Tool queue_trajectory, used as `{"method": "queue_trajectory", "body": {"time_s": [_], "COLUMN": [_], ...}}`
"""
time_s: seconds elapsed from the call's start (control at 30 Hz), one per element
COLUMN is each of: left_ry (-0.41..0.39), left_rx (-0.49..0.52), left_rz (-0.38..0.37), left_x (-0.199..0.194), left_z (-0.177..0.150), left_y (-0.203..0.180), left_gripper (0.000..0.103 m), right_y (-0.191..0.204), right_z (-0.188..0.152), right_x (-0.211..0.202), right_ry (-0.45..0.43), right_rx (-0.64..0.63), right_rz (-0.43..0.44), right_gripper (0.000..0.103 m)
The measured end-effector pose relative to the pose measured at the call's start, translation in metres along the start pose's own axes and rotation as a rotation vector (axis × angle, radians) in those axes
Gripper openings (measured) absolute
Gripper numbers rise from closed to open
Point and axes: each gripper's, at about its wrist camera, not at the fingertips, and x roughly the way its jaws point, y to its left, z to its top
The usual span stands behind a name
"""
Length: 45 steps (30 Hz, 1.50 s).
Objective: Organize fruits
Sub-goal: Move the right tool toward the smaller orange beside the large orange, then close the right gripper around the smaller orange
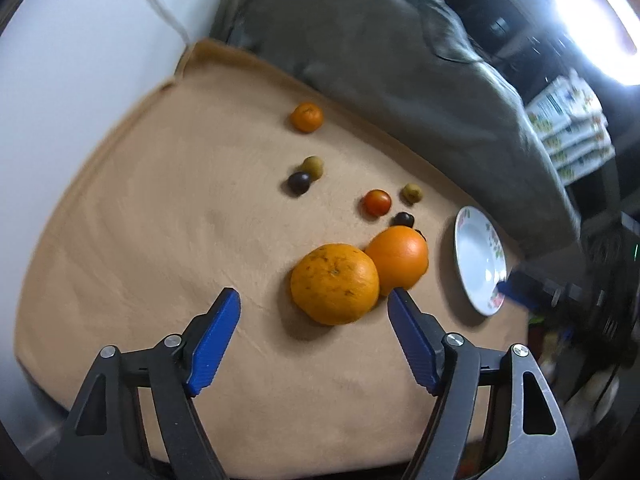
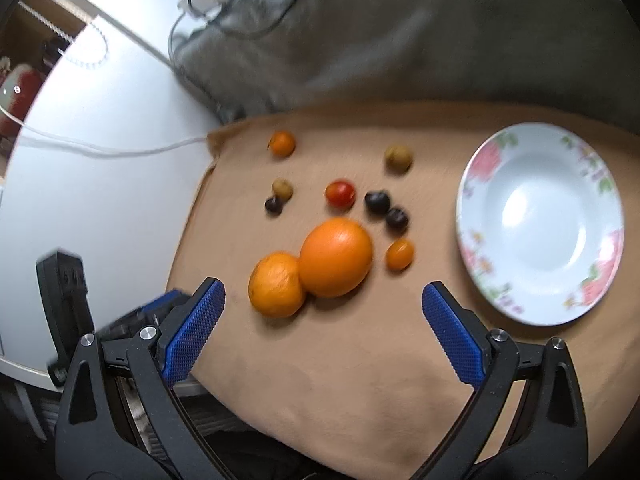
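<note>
1. Two blue-padded grippers, left gripper (image 1: 314, 300) and right gripper (image 2: 324, 296), both gape wide, holding nothing.
2. We see the mottled, dimpled orange (image 1: 335, 284) touching the smooth round orange (image 1: 398, 264), well short of the white floral plate (image 1: 480, 262).
3. We should centre the left jaws around the mottled fruit and close gently.

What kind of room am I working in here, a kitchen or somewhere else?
Probably a living space at home, not a kitchen, though I can't be sure. The fruit lies on a tan cloth with a floral plate, a grey cushion slumps behind it, and loose cables trail over a white tabletop.
</note>
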Motion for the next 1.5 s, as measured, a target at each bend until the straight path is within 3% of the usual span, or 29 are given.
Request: {"method": "queue_trajectory", "body": {"time_s": [0.1,0.3,0.67,0.8,0.9,1.13,1.2,1.5], "left_ry": [0.046,0.133,0.274,0.307,0.333,0.361,0.365,0.338], "left_rx": [-0.052,-0.036,0.069,0.078,0.06,0.014,-0.006,-0.004], "left_rz": [-0.048,-0.091,-0.06,-0.071,-0.083,-0.119,-0.133,-0.136], "left_x": [0.014,0.039,0.071,0.076,0.08,0.088,0.089,0.087], "left_z": [0.012,0.034,0.05,0.044,0.04,0.038,0.038,0.035], "left_y": [0.014,0.013,0.0,-0.003,-0.001,0.0,0.003,0.002], "left_gripper": [0.07,0.069,0.069,0.069,0.067,0.066,0.066,0.064], "right_y": [0.007,0.028,0.05,0.048,0.045,0.042,0.042,0.042], "right_z": [-0.01,-0.023,-0.03,-0.031,-0.028,-0.023,-0.022,-0.018], "right_x": [0.017,0.047,0.089,0.096,0.098,0.1,0.101,0.101], "right_ry": [0.037,0.08,0.093,0.093,0.092,0.074,0.073,0.063], "right_rx": [-0.015,-0.064,-0.083,-0.057,-0.045,-0.024,-0.021,-0.008], "right_rz": [0.017,0.042,0.054,0.056,0.06,0.038,0.041,0.038], "right_gripper": [0.101,0.094,0.082,0.073,0.071,0.07,0.064,0.059]}}
